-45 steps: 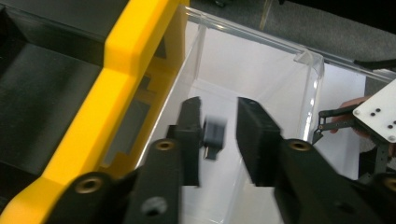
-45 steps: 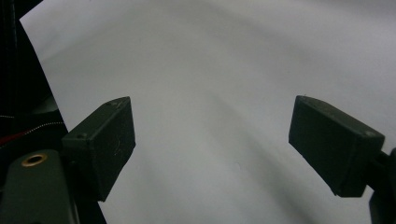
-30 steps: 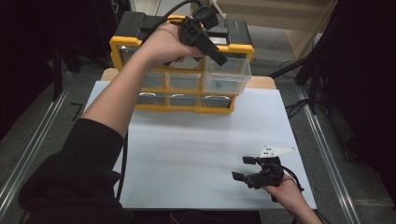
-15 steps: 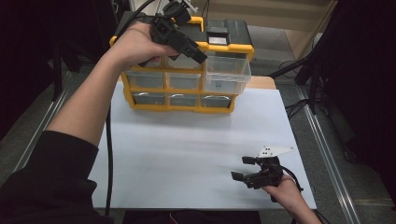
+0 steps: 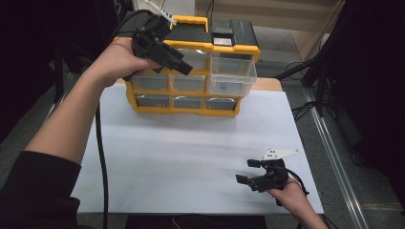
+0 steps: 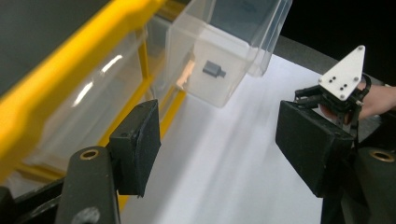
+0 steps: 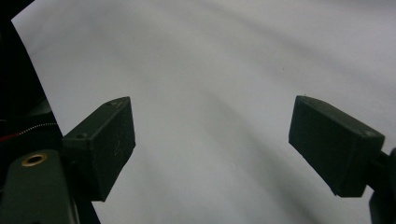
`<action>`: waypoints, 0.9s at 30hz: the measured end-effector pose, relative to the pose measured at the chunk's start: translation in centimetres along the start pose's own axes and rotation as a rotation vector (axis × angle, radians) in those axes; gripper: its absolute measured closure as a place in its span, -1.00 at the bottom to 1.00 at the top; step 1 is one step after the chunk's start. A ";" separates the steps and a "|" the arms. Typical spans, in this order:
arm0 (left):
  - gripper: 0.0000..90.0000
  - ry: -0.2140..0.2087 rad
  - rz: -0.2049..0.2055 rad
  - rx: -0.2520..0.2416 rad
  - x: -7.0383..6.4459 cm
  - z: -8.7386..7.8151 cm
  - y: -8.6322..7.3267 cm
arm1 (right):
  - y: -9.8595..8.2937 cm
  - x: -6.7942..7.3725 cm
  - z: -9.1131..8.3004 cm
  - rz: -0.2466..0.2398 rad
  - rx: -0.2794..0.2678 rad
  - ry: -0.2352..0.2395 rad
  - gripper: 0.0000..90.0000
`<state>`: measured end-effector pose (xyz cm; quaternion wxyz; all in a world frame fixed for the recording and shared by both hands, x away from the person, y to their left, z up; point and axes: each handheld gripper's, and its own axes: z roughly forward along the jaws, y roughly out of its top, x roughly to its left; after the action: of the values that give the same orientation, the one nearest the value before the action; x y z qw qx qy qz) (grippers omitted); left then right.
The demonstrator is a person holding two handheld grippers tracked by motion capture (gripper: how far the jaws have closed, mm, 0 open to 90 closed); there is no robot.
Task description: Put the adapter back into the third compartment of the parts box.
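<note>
A yellow organizer cabinet with clear drawers stands at the back of the white table. Its top right drawer is pulled out, and in the left gripper view a small black part lies inside this drawer. My left gripper is held up in front of the cabinet's upper left, open and holding nothing. My right gripper rests low near the table's front right, open over bare white surface.
A black cable hangs from the left gripper along the forearm. Dark stands and a metal rail border the table's right side. The right gripper's white three-cornered plate appears beyond the left gripper's jaws.
The left hand has carried its gripper leftward across the cabinet's top, from near the pulled-out drawer toward the upper left. The right gripper has stayed put.
</note>
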<state>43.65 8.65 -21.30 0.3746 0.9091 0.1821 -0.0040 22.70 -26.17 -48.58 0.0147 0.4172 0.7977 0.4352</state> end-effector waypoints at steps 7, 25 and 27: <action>-0.35 -0.036 -0.005 -0.031 0.1 1.5 -2.2 | -0.1 0.0 -0.2 0.008 -0.009 0.000 -0.71; -0.46 -0.042 0.012 0.018 -0.2 5.2 -6.3 | -0.1 -0.1 -0.2 0.013 -0.007 -0.005 -0.71; -0.46 -0.035 -0.001 0.009 -0.3 5.6 -6.7 | -0.1 -0.1 -0.2 0.013 -0.006 -0.006 -0.71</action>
<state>41.85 9.14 -29.84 0.3735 0.9106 0.1759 -0.0208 22.62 -26.43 -48.61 0.0157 0.4236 0.7935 0.4366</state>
